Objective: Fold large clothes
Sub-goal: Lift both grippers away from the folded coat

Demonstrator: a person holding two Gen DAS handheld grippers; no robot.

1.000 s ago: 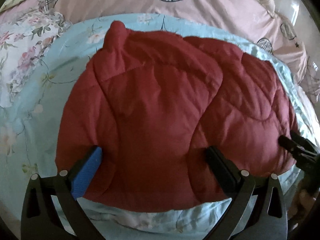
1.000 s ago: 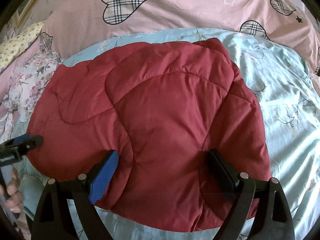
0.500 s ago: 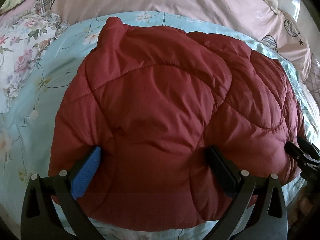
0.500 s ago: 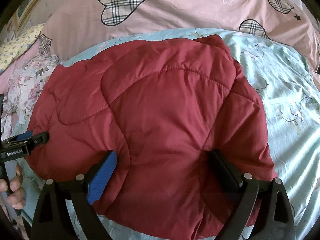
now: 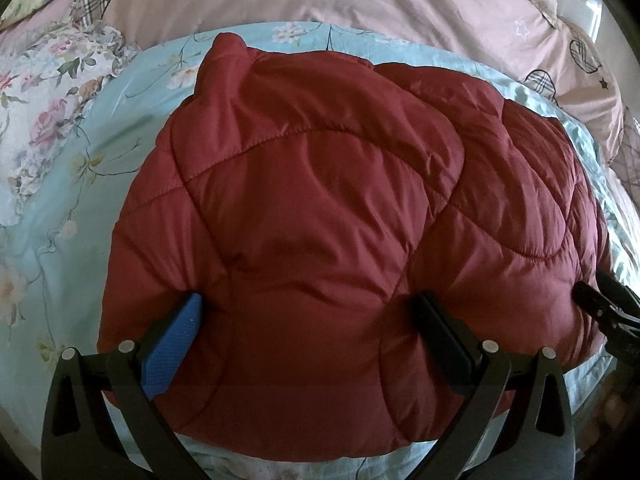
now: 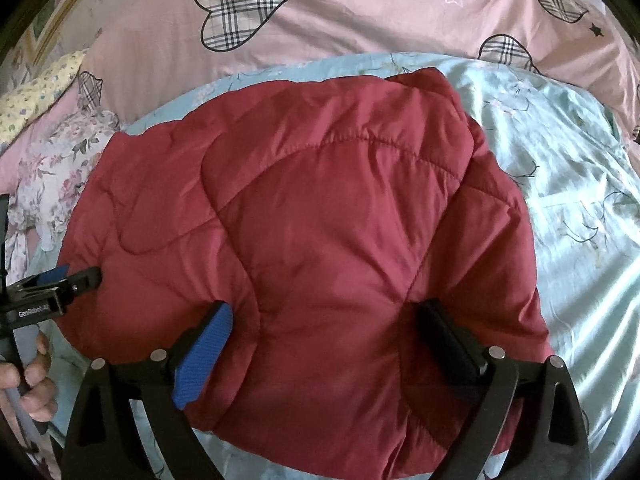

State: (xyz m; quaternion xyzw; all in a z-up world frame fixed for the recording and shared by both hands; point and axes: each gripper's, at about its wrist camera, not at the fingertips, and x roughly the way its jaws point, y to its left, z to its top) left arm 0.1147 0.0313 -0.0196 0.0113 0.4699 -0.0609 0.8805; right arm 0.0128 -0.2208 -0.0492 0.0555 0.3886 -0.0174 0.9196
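A bed fills both views, spread with a pale blue floral sheet, a pink quilt with plaid hearts running across the top of the frame. Centre frame lies the red quilted jacket, puffed up and bunched on the sheet. The left gripper sits at the bottom of its view, jaws spread wide with the jacket's near edge bulging between them, fingers pressing the fabric on either side. The right gripper does the same in its own view, wide apart, blue pad at lower left, jacket padding swelling between its fingers.
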